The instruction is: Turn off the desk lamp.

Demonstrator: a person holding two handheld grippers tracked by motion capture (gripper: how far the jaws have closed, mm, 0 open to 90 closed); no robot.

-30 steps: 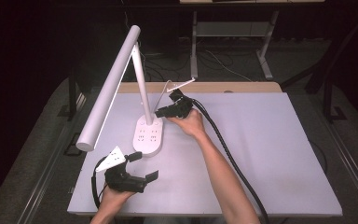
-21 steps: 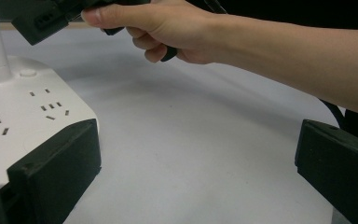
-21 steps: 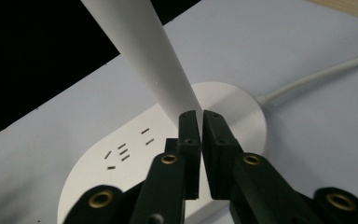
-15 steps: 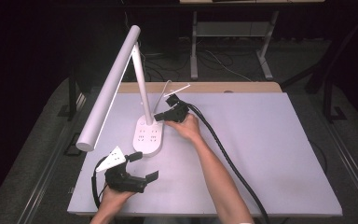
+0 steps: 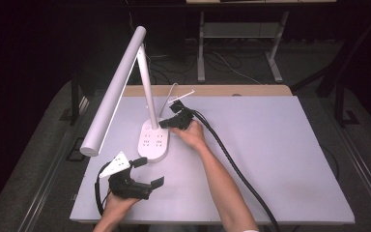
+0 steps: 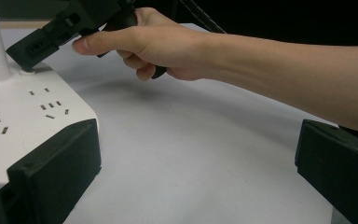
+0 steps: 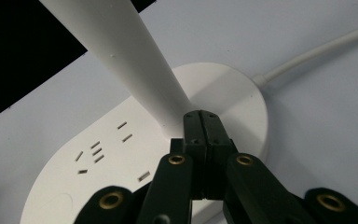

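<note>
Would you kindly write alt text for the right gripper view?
The right gripper, jaws shut with nothing between them, points its tip at the foot of a white lamp stem on the socketed lamp base. A white cord leaves the base.

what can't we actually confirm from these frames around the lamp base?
- Right gripper tips on the lamp base: contact point hidden by the shut jaws, right gripper view; too small in high view.
- Any button beneath: covered.
- Left gripper jaw beside the base: touching or apart, unclear.
- Cord: cut off by the frame edge.
</note>
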